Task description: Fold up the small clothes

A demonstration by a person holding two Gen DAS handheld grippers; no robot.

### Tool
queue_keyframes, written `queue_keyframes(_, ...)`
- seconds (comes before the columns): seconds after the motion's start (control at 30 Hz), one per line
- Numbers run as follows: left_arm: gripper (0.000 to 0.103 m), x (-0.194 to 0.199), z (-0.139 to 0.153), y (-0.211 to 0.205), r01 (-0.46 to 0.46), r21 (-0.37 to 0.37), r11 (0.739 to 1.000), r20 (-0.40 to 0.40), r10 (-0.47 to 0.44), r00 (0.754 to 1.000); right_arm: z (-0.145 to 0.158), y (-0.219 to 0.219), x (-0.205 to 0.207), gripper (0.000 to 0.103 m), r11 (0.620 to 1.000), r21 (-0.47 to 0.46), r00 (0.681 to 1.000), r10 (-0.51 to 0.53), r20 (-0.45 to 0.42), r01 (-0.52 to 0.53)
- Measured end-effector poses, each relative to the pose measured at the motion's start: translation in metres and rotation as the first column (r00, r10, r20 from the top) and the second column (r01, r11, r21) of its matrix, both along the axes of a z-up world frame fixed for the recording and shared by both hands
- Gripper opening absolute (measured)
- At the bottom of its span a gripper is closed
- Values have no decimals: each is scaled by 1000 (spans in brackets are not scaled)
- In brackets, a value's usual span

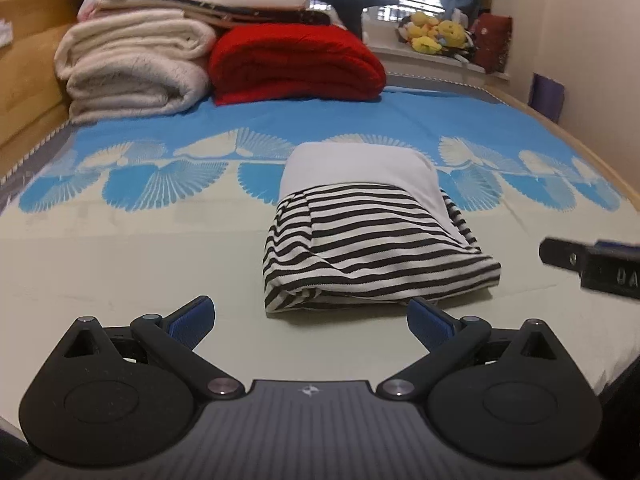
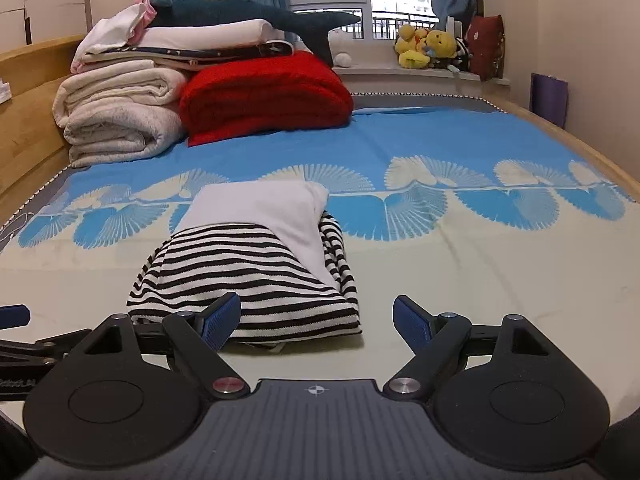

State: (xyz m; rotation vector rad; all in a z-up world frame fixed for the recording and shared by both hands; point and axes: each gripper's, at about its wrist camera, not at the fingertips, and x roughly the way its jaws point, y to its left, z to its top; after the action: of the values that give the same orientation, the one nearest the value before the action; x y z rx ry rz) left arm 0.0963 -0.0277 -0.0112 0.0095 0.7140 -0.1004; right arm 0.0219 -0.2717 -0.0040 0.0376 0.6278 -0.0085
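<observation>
A small black-and-white striped garment [image 1: 372, 252] with a plain white part lies folded into a compact bundle on the bed sheet; it also shows in the right wrist view [image 2: 248, 276]. My left gripper [image 1: 311, 322] is open and empty, just in front of the bundle's near edge. My right gripper [image 2: 317, 322] is open and empty, its left fingertip [image 2: 222, 320] close to the bundle's near edge. The right gripper's body shows at the right edge of the left wrist view [image 1: 592, 266].
Folded cream blankets [image 1: 132, 68], a red blanket [image 1: 296, 64] and a shark plush [image 2: 248, 12] are stacked at the head of the bed. Yellow plush toys [image 2: 428, 48] sit on the window sill. A wooden bed frame [image 1: 28, 72] runs along the left.
</observation>
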Motion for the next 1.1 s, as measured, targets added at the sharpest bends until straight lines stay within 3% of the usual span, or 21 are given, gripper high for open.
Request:
queue_keyframes(0.13,102,6,-1,6,-38,-31,999,-16,38,999,-3,8,1,84,1000,-11,1000,25,-5,-25)
queue_keyframes(0.5,102,11,-10,4,-37,-73,997,-69,32,997,-9,27,6,84,998,-29,998,63,-27,-63)
queue_keyframes(1.1,102,16,-14,-5,-34,-74,997,-73,29,997,-14,31,9,84,996,-38,996,75,-55,-77)
